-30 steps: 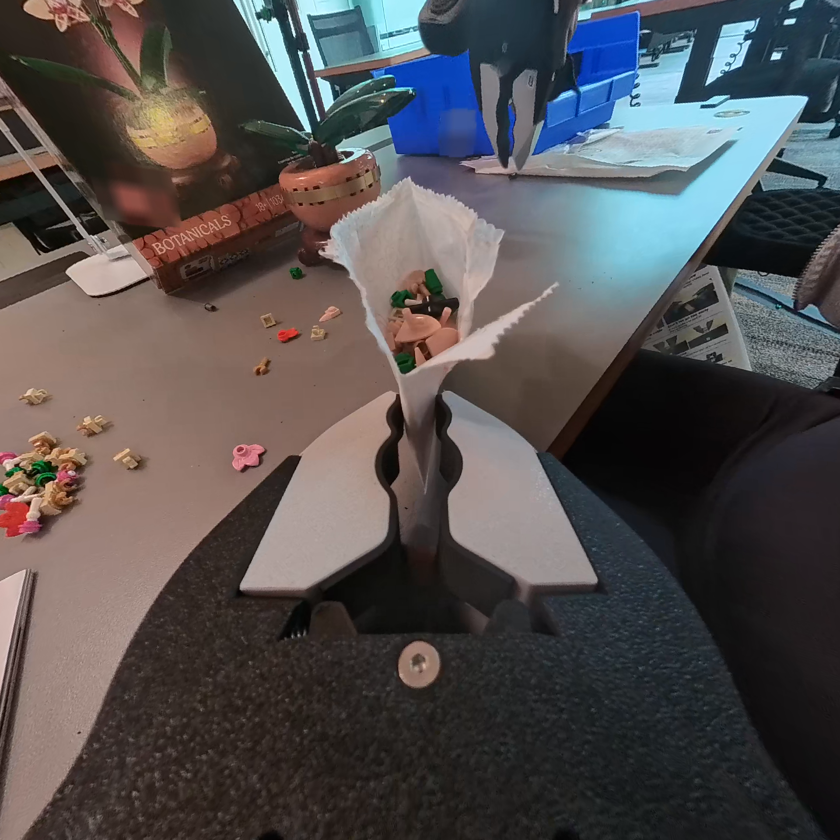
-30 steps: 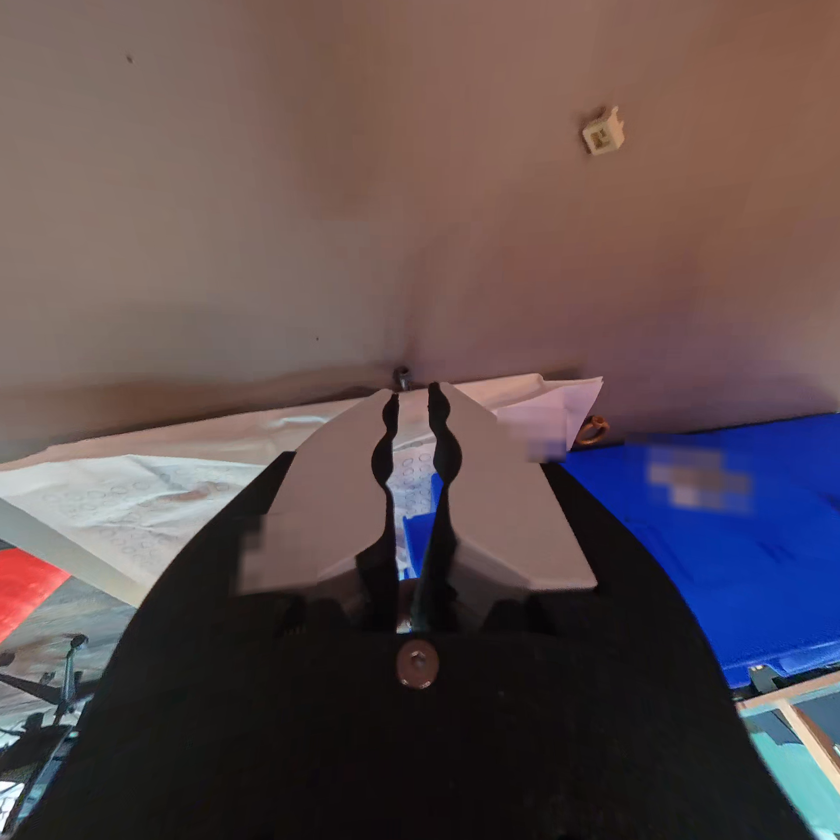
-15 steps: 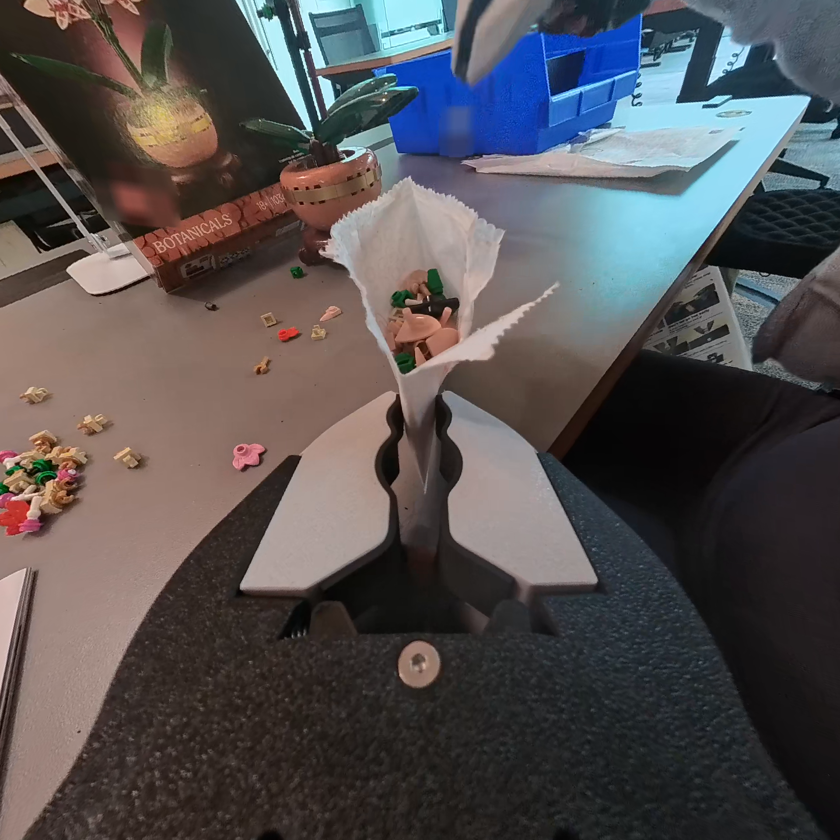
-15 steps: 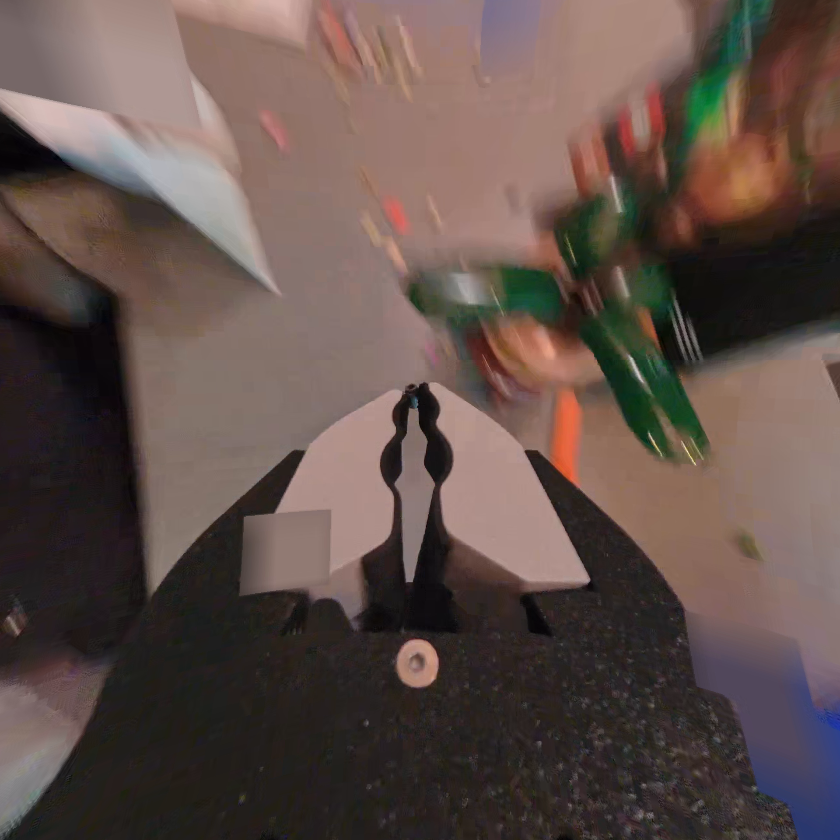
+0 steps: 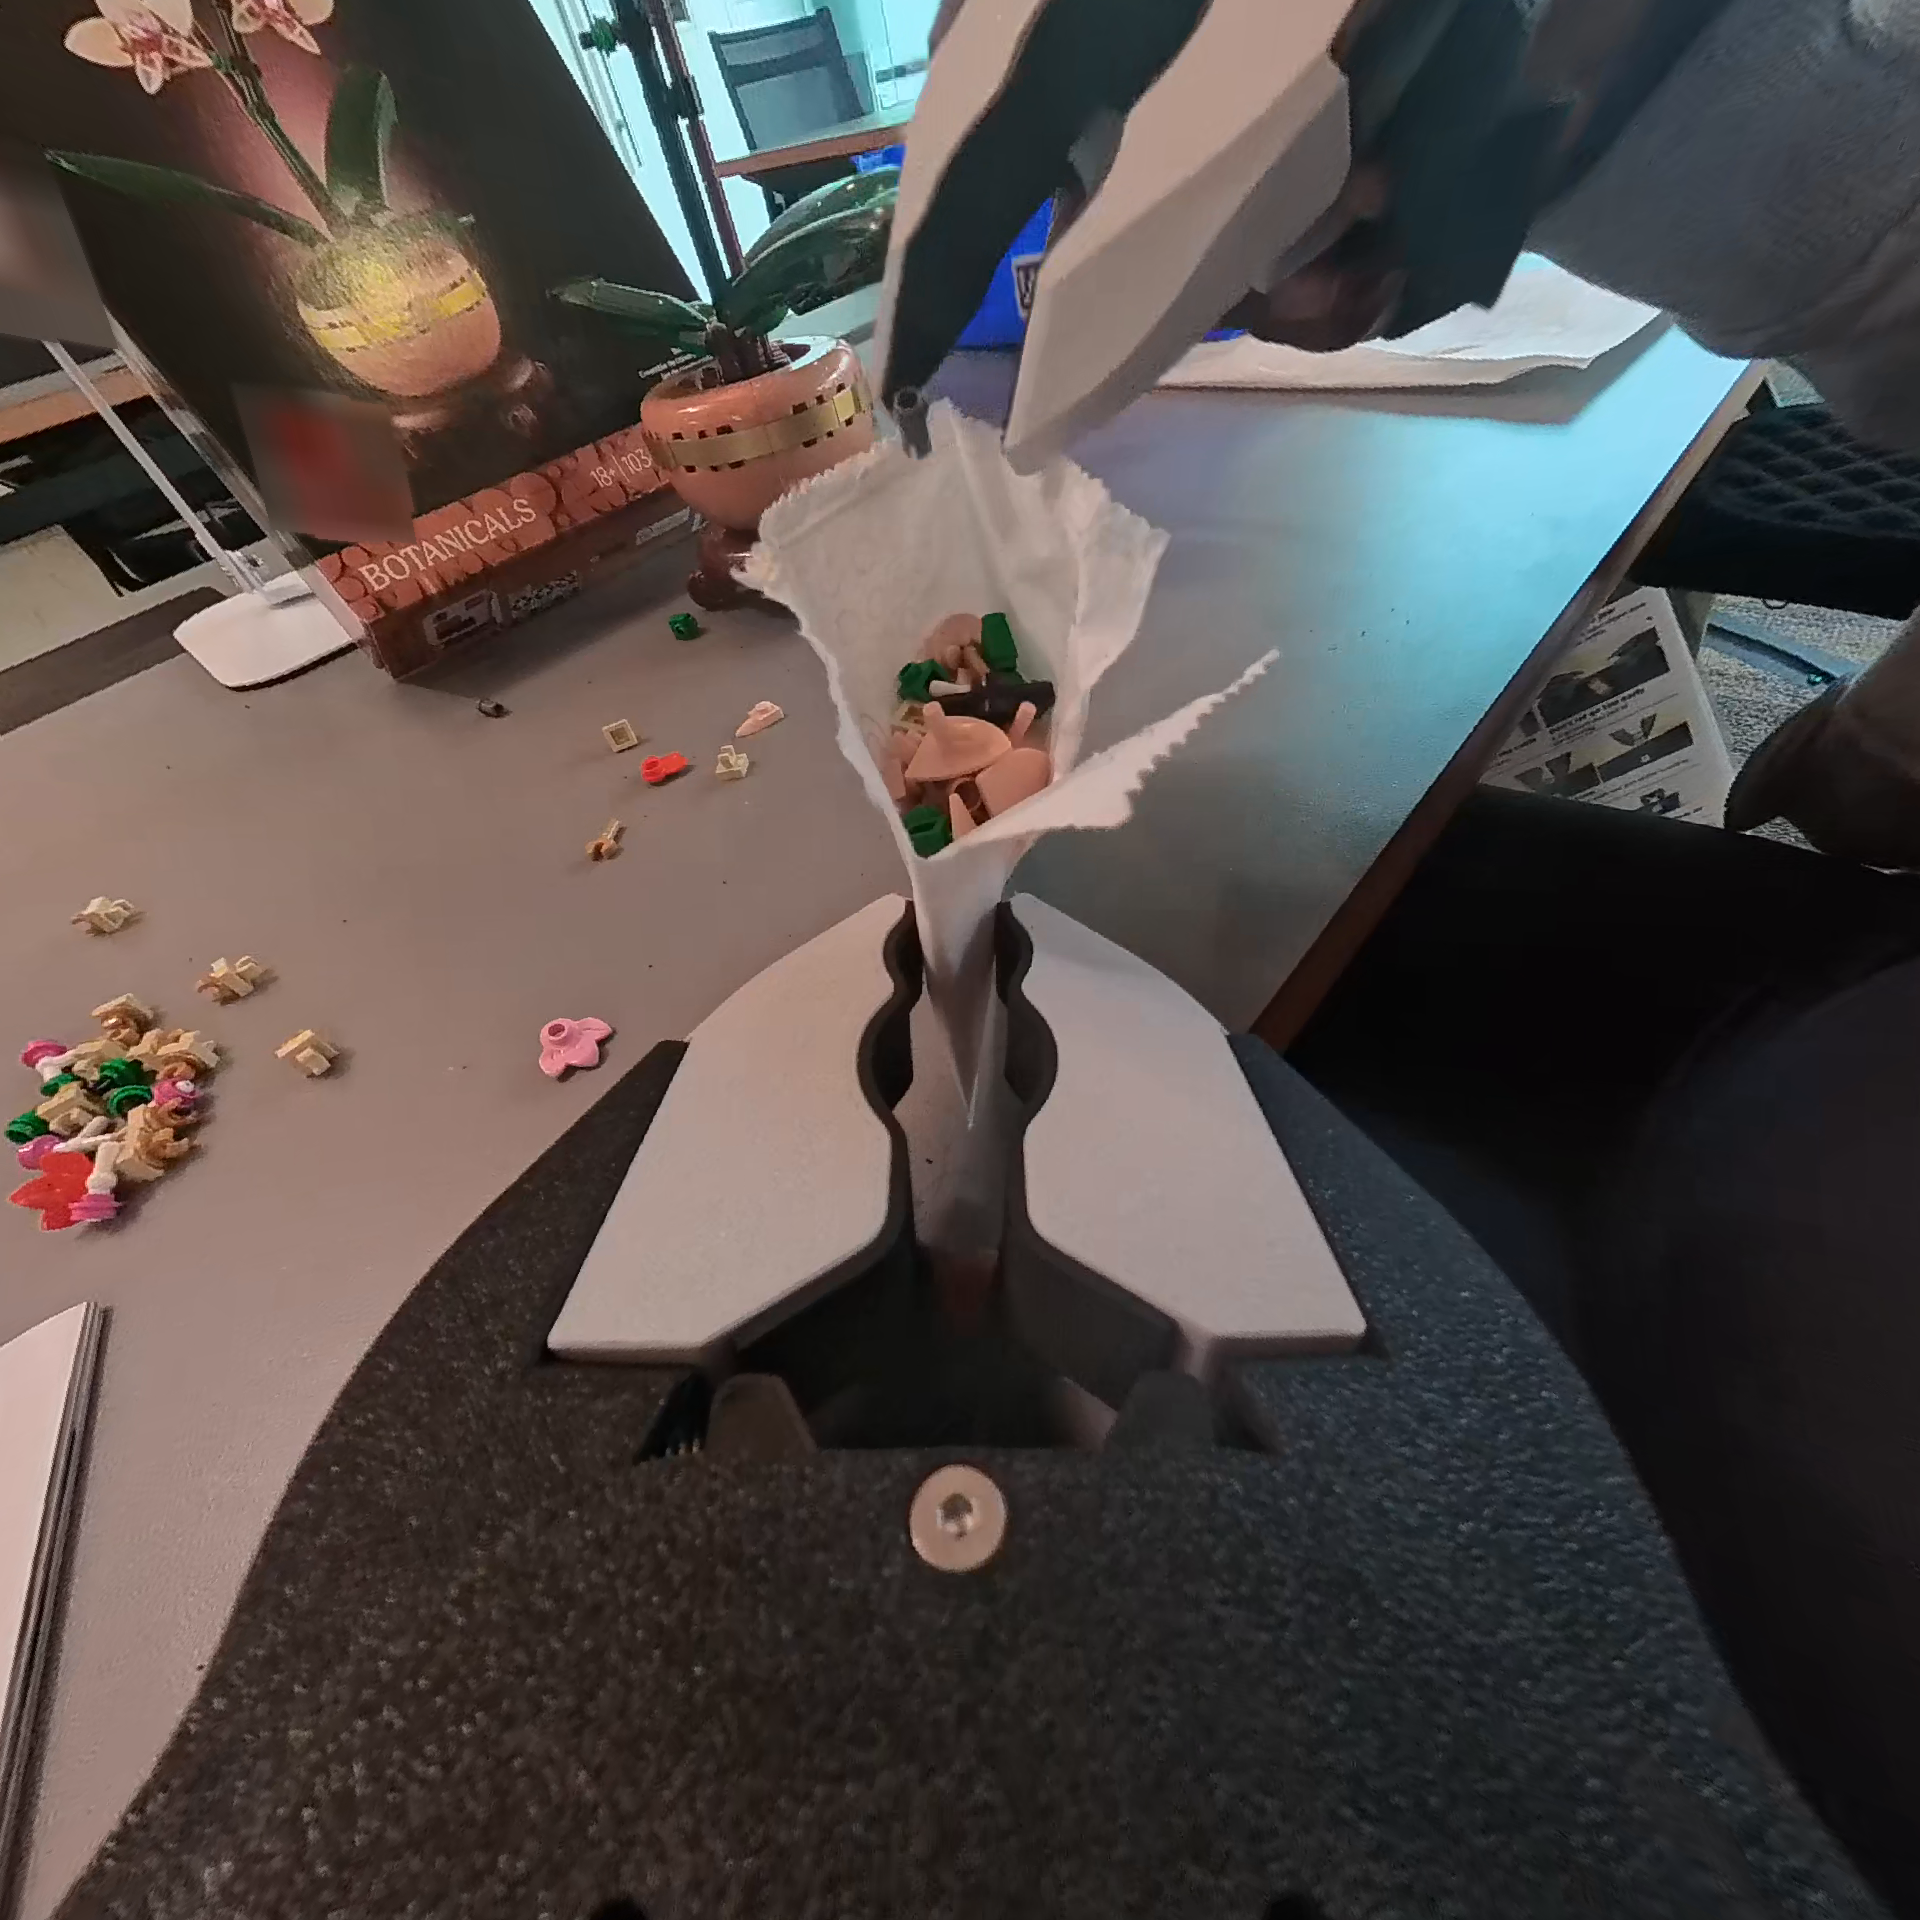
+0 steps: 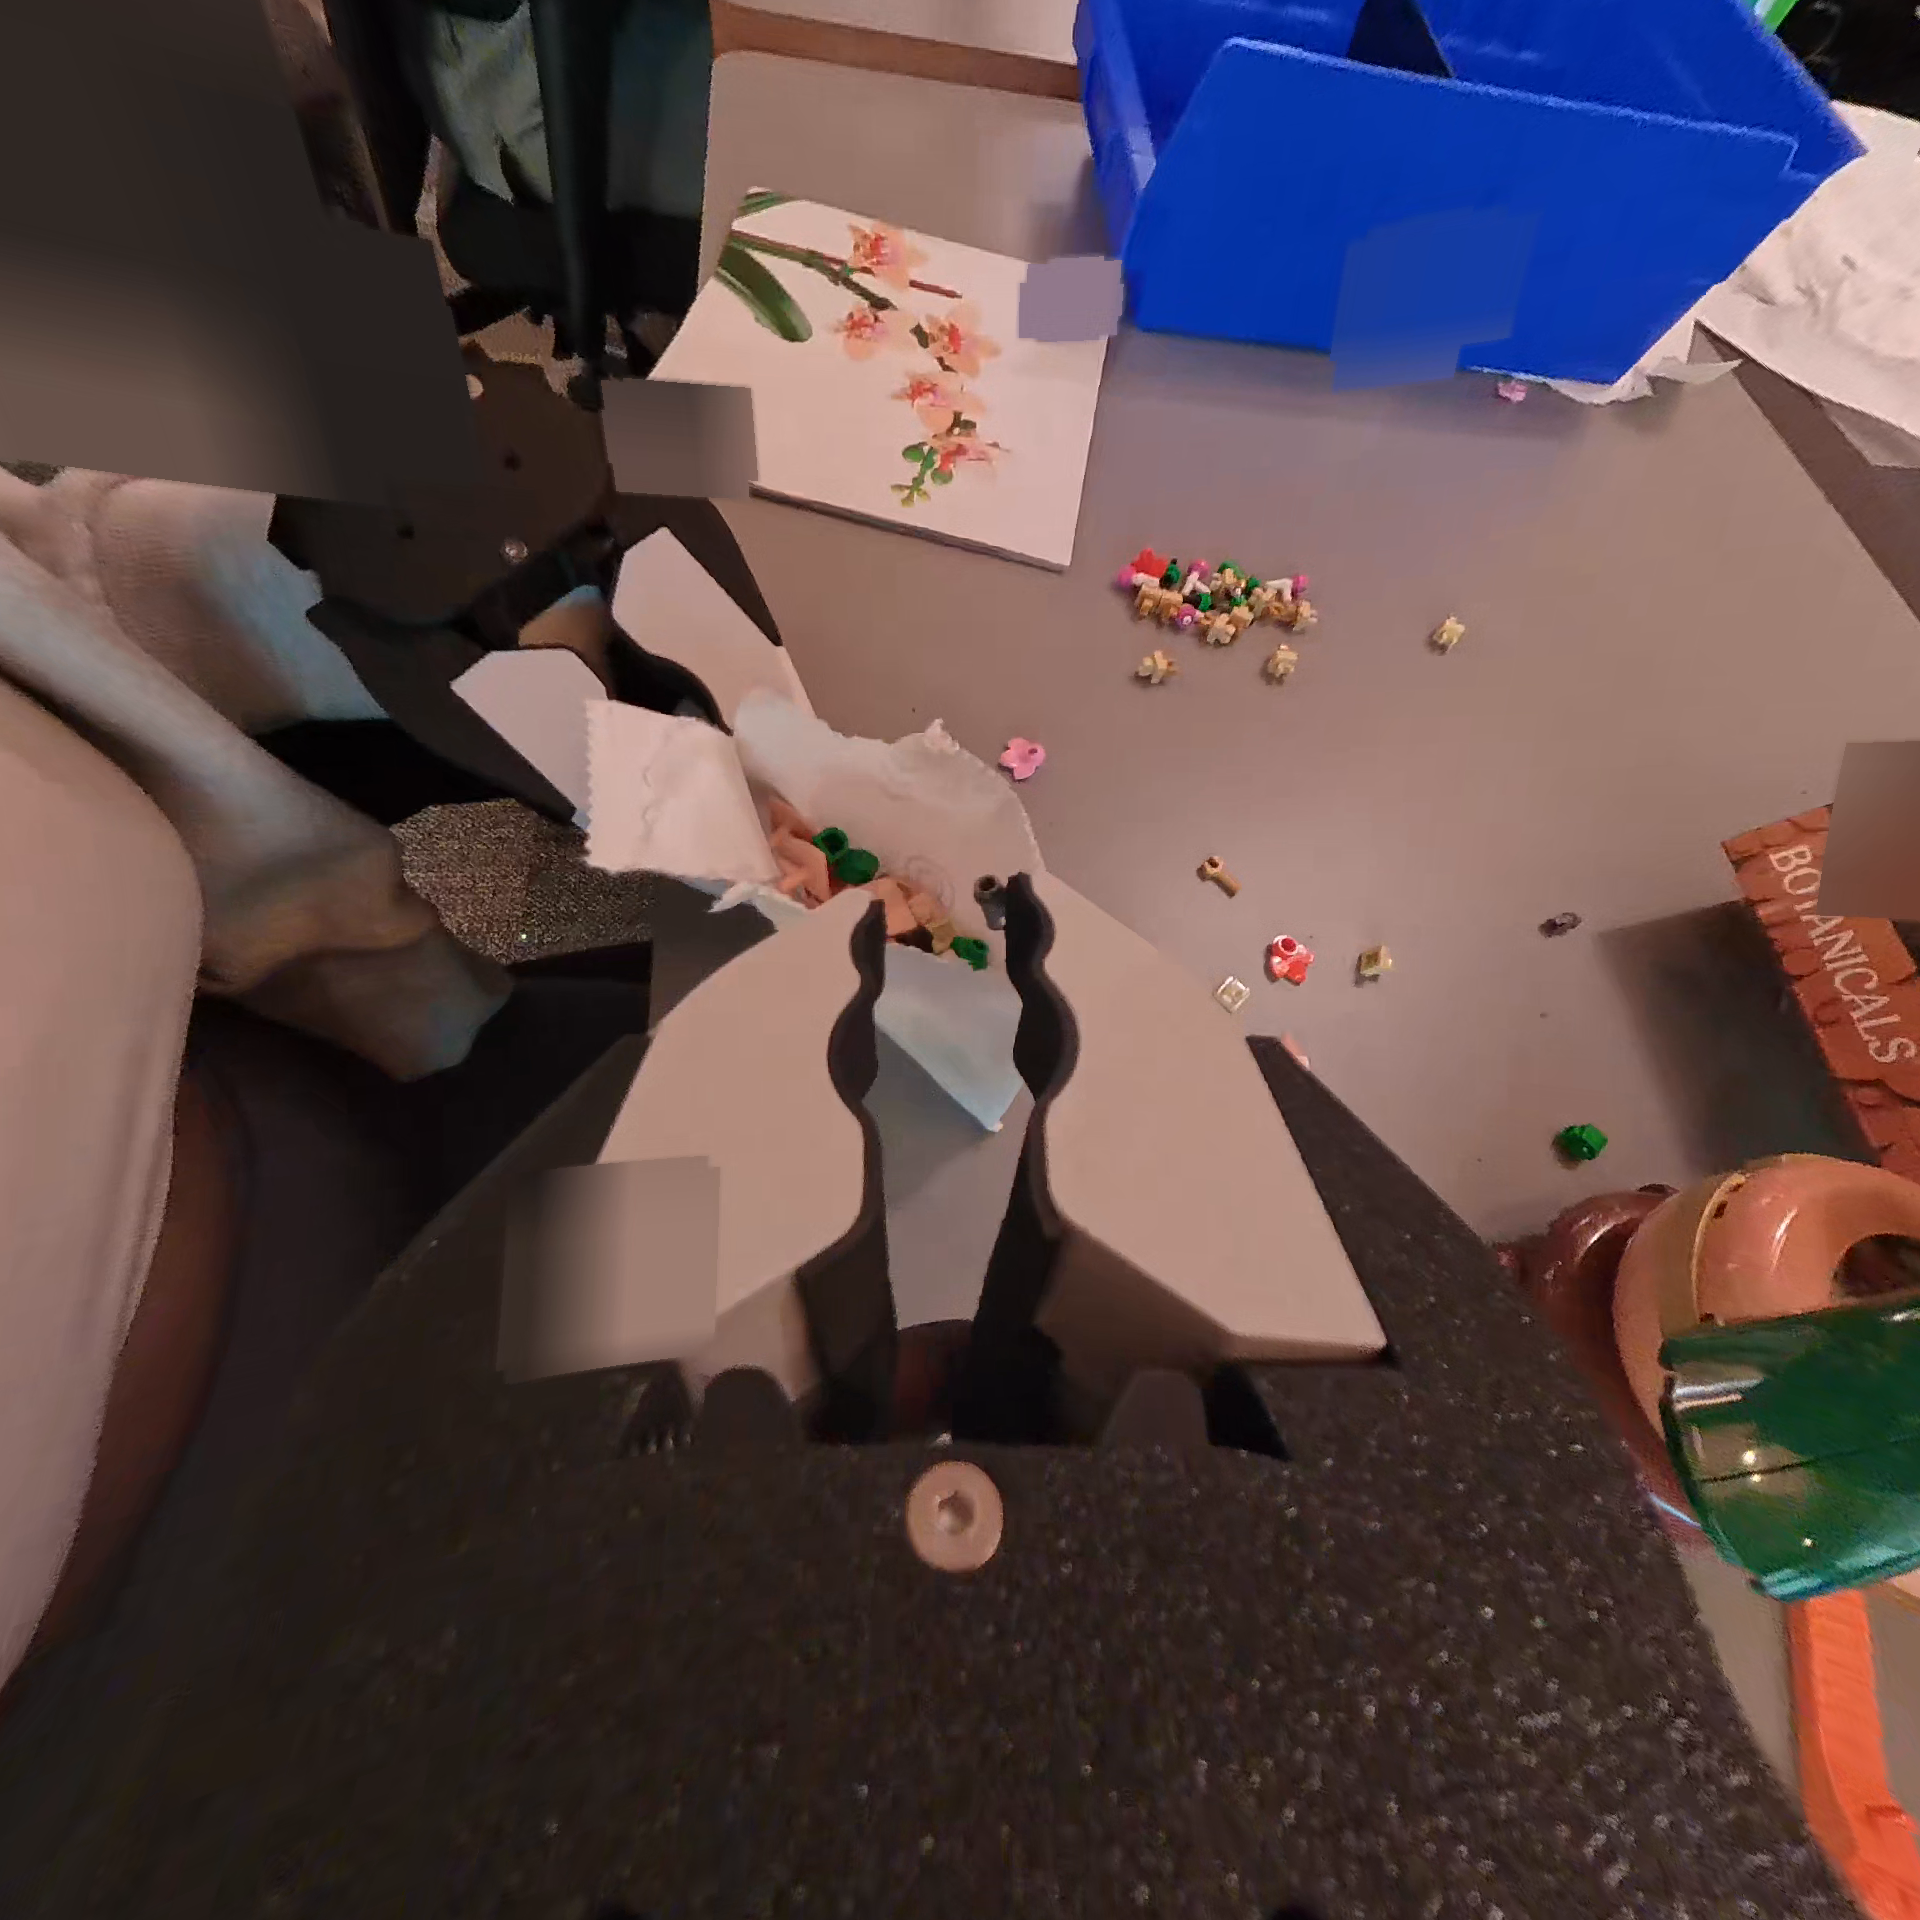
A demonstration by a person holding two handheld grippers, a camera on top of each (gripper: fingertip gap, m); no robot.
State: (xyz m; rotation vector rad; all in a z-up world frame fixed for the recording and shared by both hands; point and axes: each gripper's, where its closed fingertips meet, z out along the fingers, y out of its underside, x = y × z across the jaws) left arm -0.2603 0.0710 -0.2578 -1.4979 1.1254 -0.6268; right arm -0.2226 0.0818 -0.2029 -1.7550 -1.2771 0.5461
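Swinging over from the far end of the table (image 5: 416,831), where it had been a second ago, the right gripper (image 6: 945,902) hung just above the open top of the white paper bag (image 5: 914,561); its tongs, which had been nearly pressed together, were now spread apart; a tiny grey piece (image 6: 989,894) sat right at the tip of one finger, and I could not tell if it was stuck there or dropping; the left gripper (image 5: 958,914) had not moved, and its tongs pinched the thin bottom end of the bag, holding it up with its mouth open; inside the bag lay a heap of little pink, tan and green pieces (image 5: 966,748); the grey table had more small pieces on it, a pile (image 5: 104,1112) to the left, a pink flower piece (image 5: 571,1044) near the left gripper, and some loose ones farther off; a toy plant in a pink pot (image 5: 758,436) stood beside a dark box with a flower picture (image 5: 488,530); a blue bin (image 6: 1455,208) and a flower booklet (image 6: 914,395) lay on the table too; behind it all was an office room with a chair (image 5: 790,62).
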